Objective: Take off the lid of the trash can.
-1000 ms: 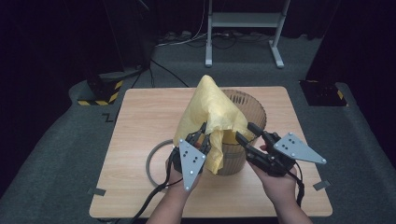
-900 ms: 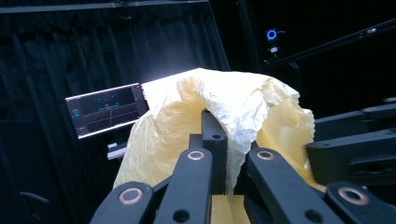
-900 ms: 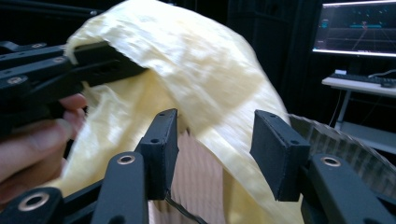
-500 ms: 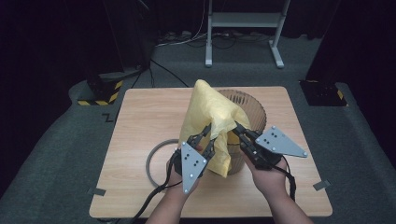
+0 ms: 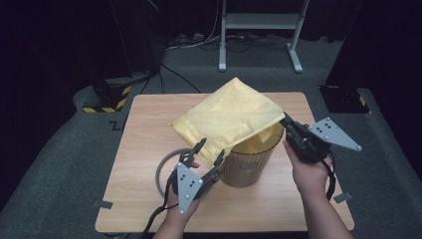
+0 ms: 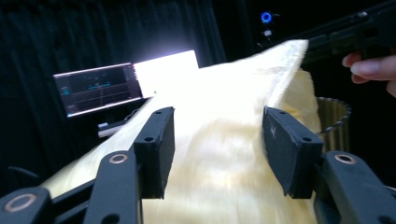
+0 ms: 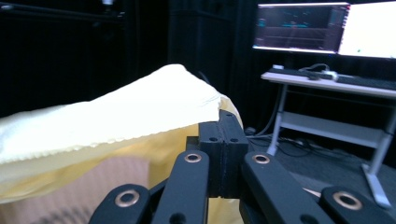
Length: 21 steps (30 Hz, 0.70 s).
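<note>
The yellow bag point(image 5: 226, 117) is a pale, papery-looking sheet, spread almost flat and tilted over the mouth of the round bin point(image 5: 247, 162), with its near corner drooping down inside the rim; in the high view its surface looks matte and faintly crinkled, and its outline is roughly a slanted rectangle reaching toward the far left of the wooden table point(image 5: 144, 149); the bin is a short cylinder with ribbed, tan walls, standing near the table's front middle; a grey ring point(image 5: 164, 172) lies flat on the wood just left of the bin, partly behind the left gripper point(image 5: 209, 152); that gripper's black jaws stand apart, close under the bag's near edge, holding nothing; the right gripper point(image 5: 286, 122) has its jaws pressed together on the bag's right corner, lifting that edge above the bin; the right gripper view shows what the high view cannot: the bag's edge point(image 7: 154, 128) is finely serrated, and two layers part there, a whiter upper one and a deeper yellow one beneath; the left gripper view looks along the underside of the bag point(image 6: 219, 140), glowing and blurred, with the bin's scalloped rim point(image 6: 334, 112) at the right and fingertips point(image 6: 371, 70) of the other hand above it; monitors point(image 7: 322, 28) glow on a desk behind.
</note>
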Available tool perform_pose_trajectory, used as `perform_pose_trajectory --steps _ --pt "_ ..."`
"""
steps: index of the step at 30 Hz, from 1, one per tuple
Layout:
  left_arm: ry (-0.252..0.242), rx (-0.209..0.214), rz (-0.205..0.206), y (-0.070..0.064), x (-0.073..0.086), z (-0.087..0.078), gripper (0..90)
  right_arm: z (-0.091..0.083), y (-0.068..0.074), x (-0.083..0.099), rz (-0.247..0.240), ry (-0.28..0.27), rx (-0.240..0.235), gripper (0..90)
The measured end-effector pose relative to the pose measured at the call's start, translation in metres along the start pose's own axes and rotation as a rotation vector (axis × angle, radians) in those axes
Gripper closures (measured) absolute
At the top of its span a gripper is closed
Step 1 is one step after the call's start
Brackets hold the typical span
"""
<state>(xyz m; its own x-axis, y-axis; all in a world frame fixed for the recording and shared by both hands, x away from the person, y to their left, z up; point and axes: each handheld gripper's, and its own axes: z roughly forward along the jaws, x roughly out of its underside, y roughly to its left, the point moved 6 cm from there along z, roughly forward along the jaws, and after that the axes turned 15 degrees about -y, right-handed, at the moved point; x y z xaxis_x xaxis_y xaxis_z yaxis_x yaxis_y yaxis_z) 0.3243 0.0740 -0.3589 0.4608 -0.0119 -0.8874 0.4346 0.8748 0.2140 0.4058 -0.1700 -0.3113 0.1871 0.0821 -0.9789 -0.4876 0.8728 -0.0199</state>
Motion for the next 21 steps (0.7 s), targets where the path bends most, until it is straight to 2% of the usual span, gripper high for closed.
perform_pose_trajectory --steps 3,5,8,10,15,21 --pt "0.0 -0.027 -0.009 0.01 0.002 -0.007 45.2 0.001 -0.012 0.002 0.034 0.004 0.022 90.0" --pt "0.009 -0.025 -0.009 0.012 0.005 -0.01 44.4 0.002 -0.015 0.003 0.035 0.009 0.027 90.0" --pt "0.025 -0.022 0.041 0.012 0.012 -0.021 42.7 0.004 -0.016 0.004 0.034 0.018 0.032 90.0" --pt "0.031 -0.039 0.06 0.017 0.017 -0.031 41.6 0.006 -0.017 0.005 0.023 0.026 0.03 90.0" --pt "0.09 -0.12 0.07 0.042 0.038 -0.052 38.3 0.008 -0.016 0.007 0.025 0.037 0.025 89.9" --pt "0.169 -0.156 0.074 0.057 0.065 -0.057 33.0 0.01 -0.011 0.008 0.027 0.038 0.022 89.8"
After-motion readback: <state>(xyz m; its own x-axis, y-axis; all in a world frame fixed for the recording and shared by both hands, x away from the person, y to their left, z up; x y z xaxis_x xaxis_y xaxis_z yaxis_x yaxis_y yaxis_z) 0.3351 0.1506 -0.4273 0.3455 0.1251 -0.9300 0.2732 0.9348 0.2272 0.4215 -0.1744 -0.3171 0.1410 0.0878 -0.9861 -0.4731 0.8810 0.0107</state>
